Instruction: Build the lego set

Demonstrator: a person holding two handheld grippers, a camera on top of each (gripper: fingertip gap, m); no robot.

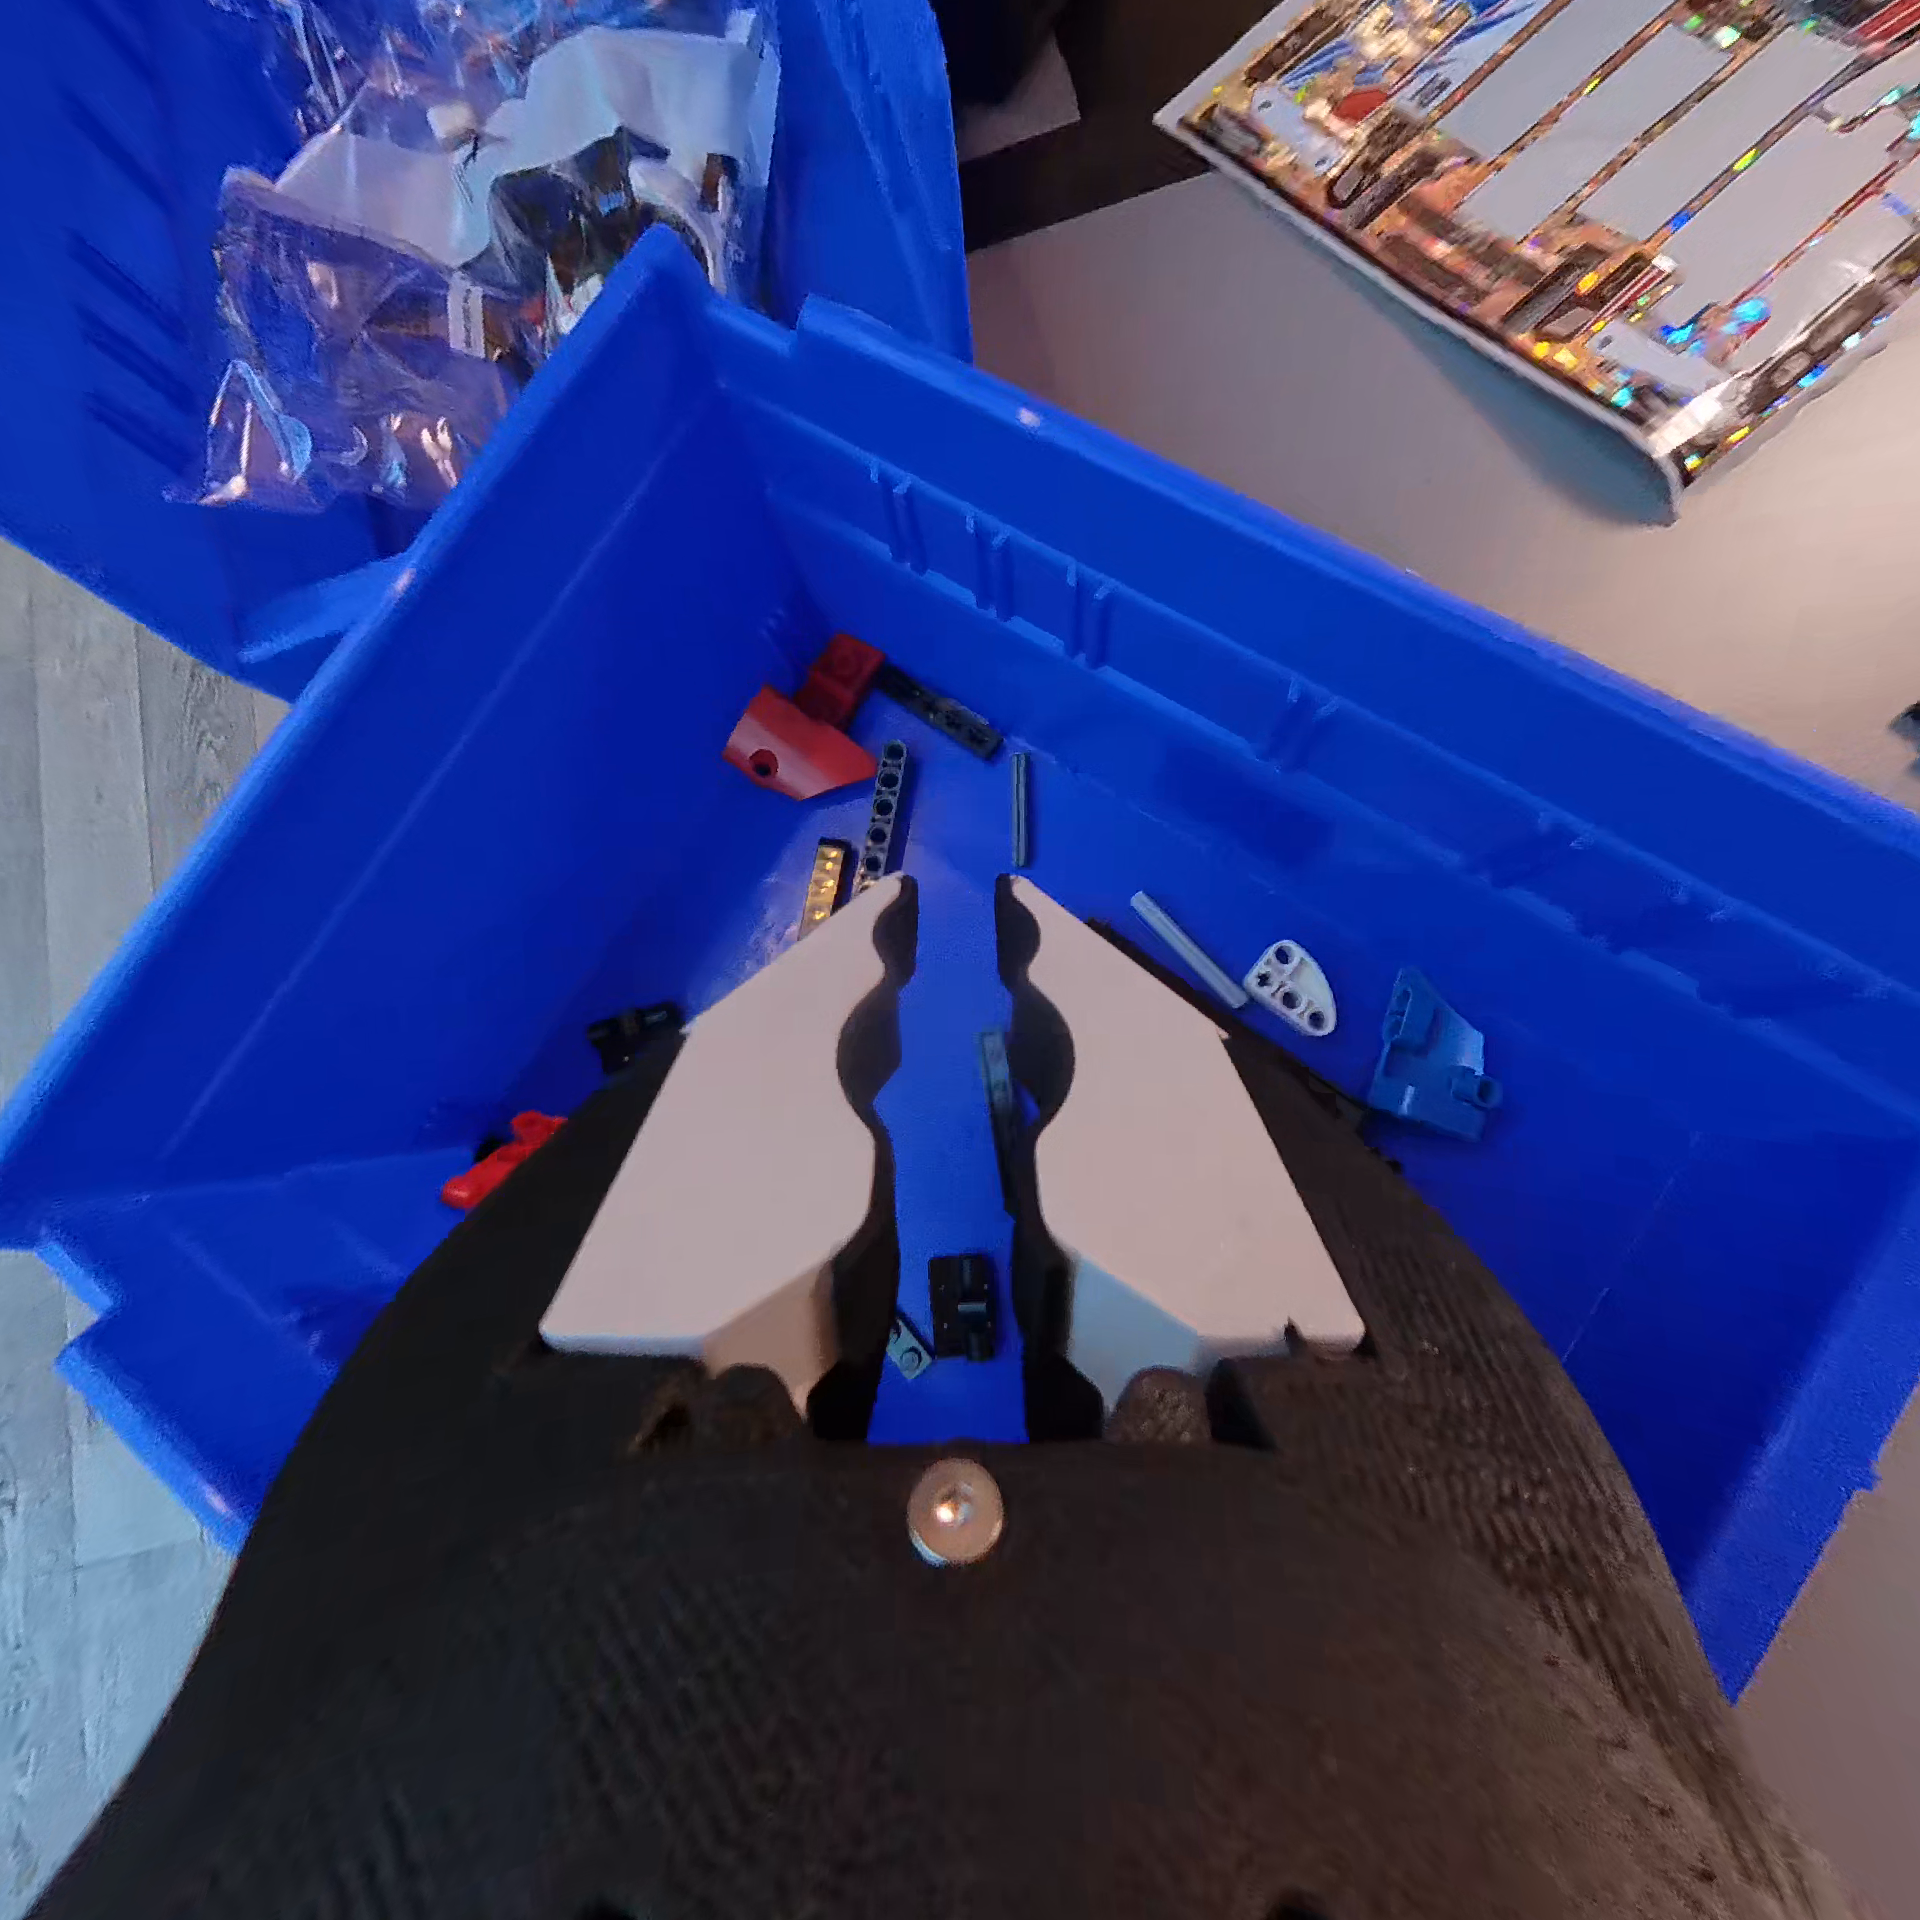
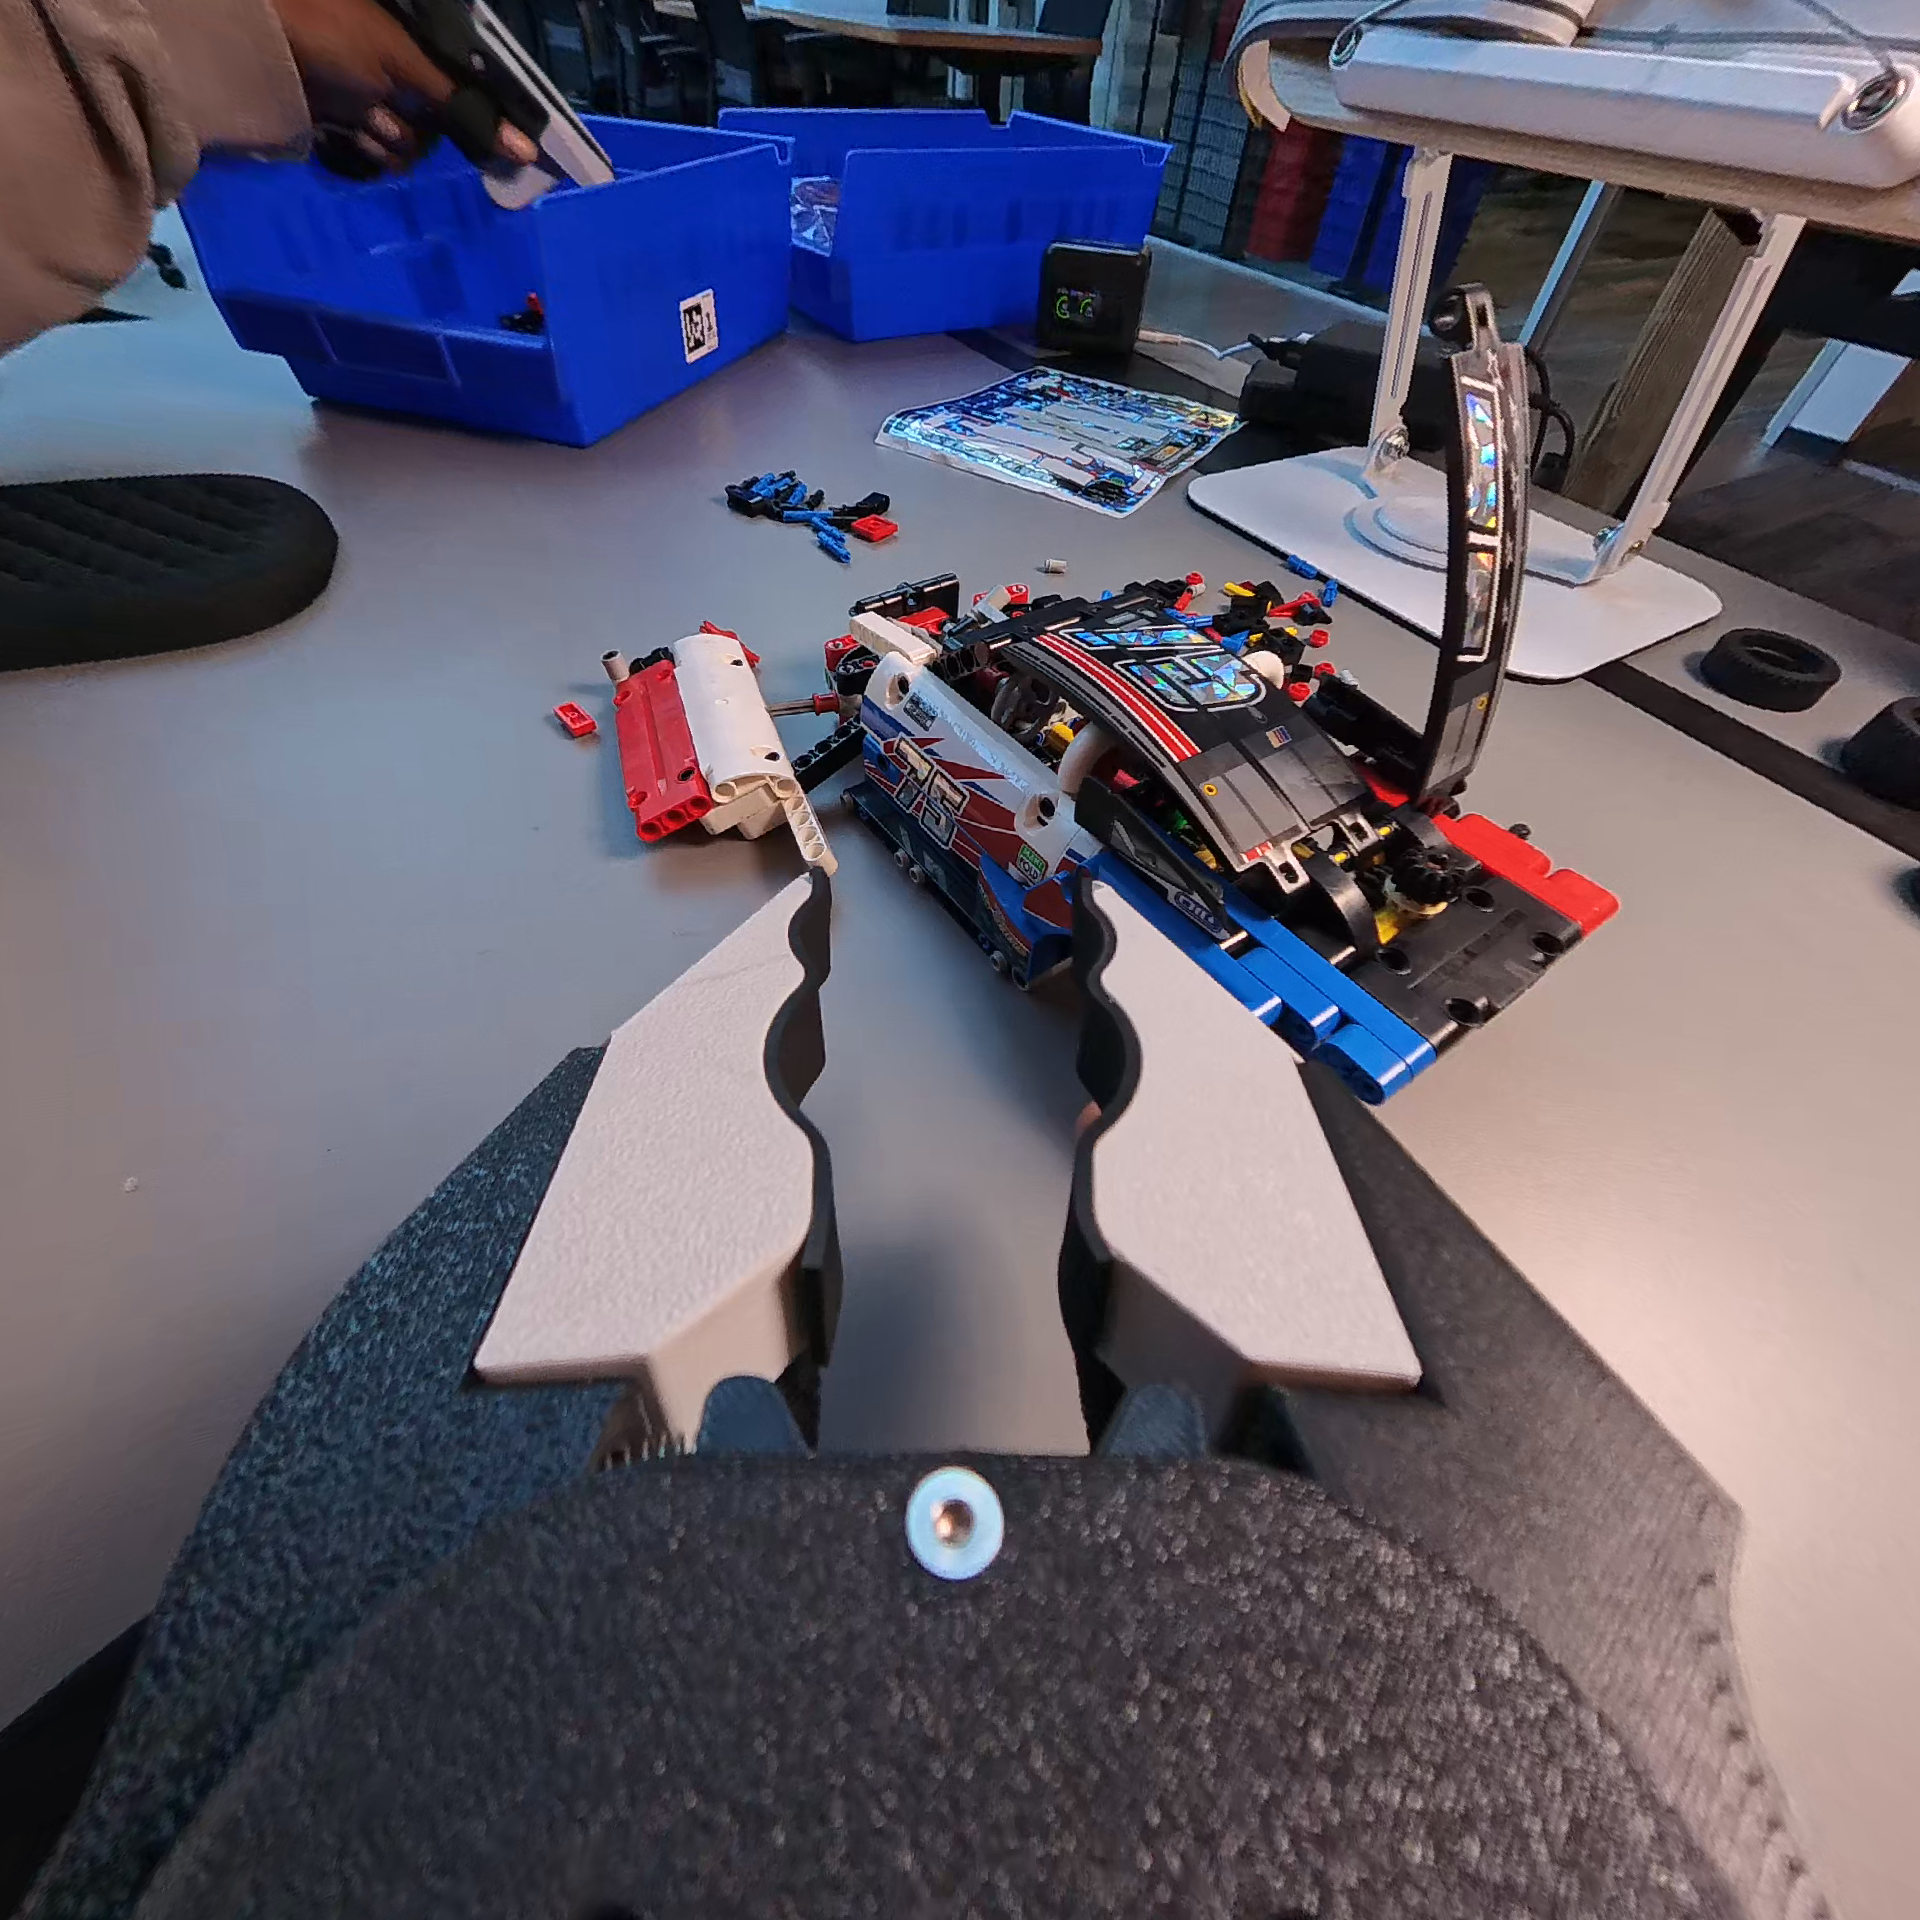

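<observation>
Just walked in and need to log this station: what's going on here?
A person is building a lego car with two handheld grippers. The left gripper, jaws open and empty, reaches into a blue bin of loose pieces. The right gripper hovers open over the table, just short of the half-built car.

Txt decals [image 2: 925, 800] on lego car [image 2: 1278, 769]; code sticker [image 2: 698, 325] on blue bin [image 2: 416, 343]

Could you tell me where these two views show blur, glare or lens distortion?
Left wrist view: the sticker sheet and the plastic bags are smeared by motion blur, and the blue bin has bowed, fisheye edges. Right wrist view: the car model is sharp, its foil stickers glint, and the person's sleeve is blurred.
</observation>
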